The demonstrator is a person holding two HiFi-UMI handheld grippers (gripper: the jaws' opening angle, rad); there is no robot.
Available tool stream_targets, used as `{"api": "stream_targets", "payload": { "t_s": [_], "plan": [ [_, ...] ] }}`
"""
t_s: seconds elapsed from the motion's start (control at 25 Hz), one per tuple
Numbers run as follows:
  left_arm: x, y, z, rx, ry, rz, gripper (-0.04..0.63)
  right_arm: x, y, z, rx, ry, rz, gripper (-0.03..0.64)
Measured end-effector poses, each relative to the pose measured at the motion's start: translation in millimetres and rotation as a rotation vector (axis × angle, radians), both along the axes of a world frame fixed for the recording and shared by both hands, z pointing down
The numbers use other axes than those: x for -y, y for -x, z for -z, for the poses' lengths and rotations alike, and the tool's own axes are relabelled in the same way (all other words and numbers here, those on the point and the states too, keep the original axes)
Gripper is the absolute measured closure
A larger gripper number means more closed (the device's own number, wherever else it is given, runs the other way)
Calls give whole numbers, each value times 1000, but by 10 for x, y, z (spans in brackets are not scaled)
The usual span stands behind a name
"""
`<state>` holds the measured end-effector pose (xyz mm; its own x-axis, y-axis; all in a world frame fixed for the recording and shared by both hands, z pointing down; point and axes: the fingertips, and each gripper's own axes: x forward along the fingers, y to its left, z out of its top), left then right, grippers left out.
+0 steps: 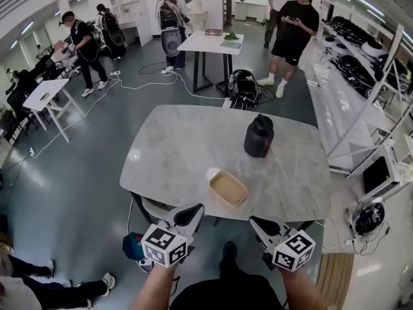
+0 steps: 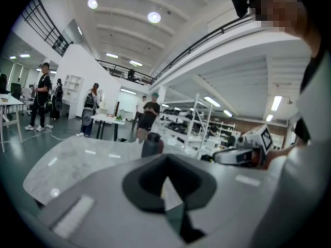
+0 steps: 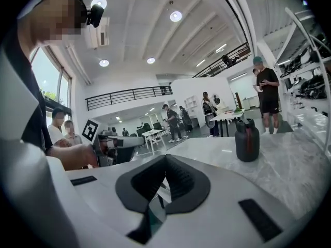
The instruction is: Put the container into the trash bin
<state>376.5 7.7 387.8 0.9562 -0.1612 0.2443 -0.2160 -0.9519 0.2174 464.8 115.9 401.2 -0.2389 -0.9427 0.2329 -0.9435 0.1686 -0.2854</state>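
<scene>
While both hands hover short of the table's near edge, the left gripper (image 1: pixel 192 212) and the right gripper (image 1: pixel 258 223) point forward side by side, a little apart, each carrying its marker cube behind the jaws. In the left gripper view the two dark pads meet in a closed wedge with nothing between them. The right gripper view shows the same: jaws together and empty. Below the left gripper, on the floor under the table edge, sits a teal object (image 1: pixel 132 245) that cannot be made out.

Just ahead of the grippers and between their lines lies the tan container (image 1: pixel 228 188), a shallow rectangular tray. It rests flat on the grey marble table (image 1: pixel 174 147) close to the near edge, turned at an angle to that edge, and neither gripper touches it. Farther in, toward the right of the tabletop, a dark jug (image 1: pixel 259 136) stands upright, well apart from the tan container.

Beyond the table a black bag (image 1: pixel 246 86) sits on the floor with white cables trailing left. Farther still stand a white table (image 1: pixel 210 42) and a person in black (image 1: pixel 293 28). Shelving (image 1: pixel 361 63) runs along the right side, and several more people stand at the far left.
</scene>
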Motion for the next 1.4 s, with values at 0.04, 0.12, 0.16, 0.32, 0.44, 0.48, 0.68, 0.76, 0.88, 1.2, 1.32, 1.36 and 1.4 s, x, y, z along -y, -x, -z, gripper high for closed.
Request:
{"api": "stream_targets", "payload": {
  "t_s": [0.04, 0.12, 0.16, 0.32, 0.44, 0.48, 0.68, 0.76, 0.88, 1.2, 1.32, 1.36, 1.4],
  "plan": [
    [71, -94, -13, 8, 2, 1, 591, 96, -87, -17, 2, 4, 10, 621],
    [227, -276, -46, 25, 5, 4, 591, 287, -254, -58, 1, 10, 33, 621],
    [308, -361, -68, 35, 6, 9, 591, 372, -325, -84, 1, 14, 49, 621],
    [601, -571, -192, 78, 10, 51, 591, 640, -443, -237, 15, 52, 130, 617],
    [773, -640, -262, 81, 18, 82, 591, 813, -452, -386, 30, 86, 185, 583],
    [818, -660, -285, 81, 24, 89, 591, 870, -451, -449, 30, 105, 201, 576],
    [981, -671, -399, 90, 46, 99, 591, 1102, -333, -766, -13, 217, 270, 536],
    [1033, -697, -474, 90, 52, 90, 591, 1192, -320, -942, -41, 264, 280, 521],
    [1056, -716, -613, 99, 71, 67, 591, 1258, -292, -1240, -78, 359, 283, 475],
    [1134, -771, -919, 112, 99, 59, 591, 1305, -237, -1815, -178, 526, 330, 439],
    [1131, -797, -1030, 125, 112, 56, 591, 1331, -237, -1972, -199, 570, 348, 439],
    [1131, -799, -1059, 128, 118, 58, 591, 1338, -235, -2018, -211, 584, 354, 439],
    [1130, -795, -1086, 130, 124, 61, 590, 1342, -231, -2068, -228, 599, 358, 439]
  ]
}}
